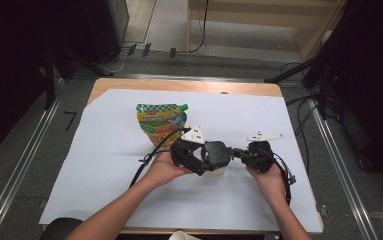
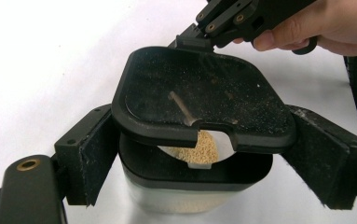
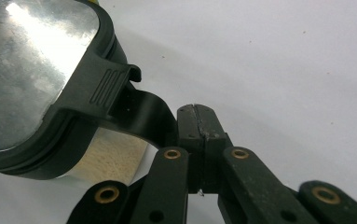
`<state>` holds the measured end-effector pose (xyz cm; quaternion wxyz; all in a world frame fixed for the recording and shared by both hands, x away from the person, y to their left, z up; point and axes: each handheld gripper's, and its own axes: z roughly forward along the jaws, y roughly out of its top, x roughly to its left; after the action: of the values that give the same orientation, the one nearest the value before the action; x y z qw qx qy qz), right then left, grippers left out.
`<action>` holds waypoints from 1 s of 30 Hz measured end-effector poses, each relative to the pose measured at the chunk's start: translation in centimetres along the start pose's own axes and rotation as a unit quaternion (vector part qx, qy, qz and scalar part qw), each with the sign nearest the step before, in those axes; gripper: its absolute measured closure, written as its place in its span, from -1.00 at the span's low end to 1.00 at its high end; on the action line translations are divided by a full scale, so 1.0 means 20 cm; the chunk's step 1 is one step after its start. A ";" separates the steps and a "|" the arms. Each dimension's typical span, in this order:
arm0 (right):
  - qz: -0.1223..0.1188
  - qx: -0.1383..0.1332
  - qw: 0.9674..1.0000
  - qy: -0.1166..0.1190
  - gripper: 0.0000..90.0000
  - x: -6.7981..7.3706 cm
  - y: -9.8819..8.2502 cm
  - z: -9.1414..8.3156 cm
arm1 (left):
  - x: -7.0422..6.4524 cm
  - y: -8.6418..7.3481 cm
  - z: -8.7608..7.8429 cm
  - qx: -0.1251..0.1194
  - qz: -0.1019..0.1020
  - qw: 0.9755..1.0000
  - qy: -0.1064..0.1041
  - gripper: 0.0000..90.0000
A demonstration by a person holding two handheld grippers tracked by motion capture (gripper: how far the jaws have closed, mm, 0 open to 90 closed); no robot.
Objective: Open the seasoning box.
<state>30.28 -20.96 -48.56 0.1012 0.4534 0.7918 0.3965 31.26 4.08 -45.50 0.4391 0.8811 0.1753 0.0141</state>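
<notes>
Left gripper view showed the container (image 2: 185, 186) clamped by the left hand-held gripper (image 2: 204, 163) on the surface (image 2: 50, 56). The right hand-held gripper (image 3: 198, 126), shut on the lid's tab (image 3: 148, 114), had the lid (image 2: 199, 100) partly raised; full opening remained.

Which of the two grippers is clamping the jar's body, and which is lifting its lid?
The left gripper clamps the jar by its sides; the right gripper, jaws shut, pulls the black lid up by its tab, exposing the grains.
</notes>
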 end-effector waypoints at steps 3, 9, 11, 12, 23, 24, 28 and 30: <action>0.000 0.000 1.000 -0.001 1.00 0.00 0.00 0.00 | 0.00 0.01 0.00 -0.001 0.005 1.000 0.001 -0.65; 0.000 -0.003 1.000 -0.001 1.00 0.01 -0.01 -0.01 | -0.01 0.03 -0.01 0.009 0.012 1.000 0.003 -0.64; -0.001 -0.002 1.000 0.000 1.00 0.01 -0.01 -0.01 | -0.01 0.04 -0.01 0.013 0.012 1.000 0.006 -0.64; -0.002 -0.004 1.000 -0.001 1.00 0.01 -0.01 -0.01 | -0.02 0.05 -0.01 0.013 0.017 1.000 0.009 -0.64; -0.004 -0.003 1.000 0.001 1.00 0.02 -0.02 -0.02 | -0.05 0.10 -0.02 -0.008 0.011 1.000 -0.025 -0.12; -0.005 -0.004 1.000 0.001 1.00 0.02 -0.02 -0.02 | -0.05 0.11 -0.02 -0.001 0.011 1.000 -0.028 -0.07; -0.006 -0.006 1.000 0.003 1.00 0.02 -0.02 -0.03 | -0.06 0.13 -0.02 0.010 0.014 0.999 -0.028 0.04; -0.007 -0.007 1.000 0.006 1.00 0.02 -0.02 -0.03 | -0.07 0.14 -0.03 0.014 0.019 0.999 -0.025 0.07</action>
<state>29.57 -21.12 -48.38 0.1028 0.4449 0.7928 0.4037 30.69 2.60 -42.78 0.4310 0.8901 0.1480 -0.0021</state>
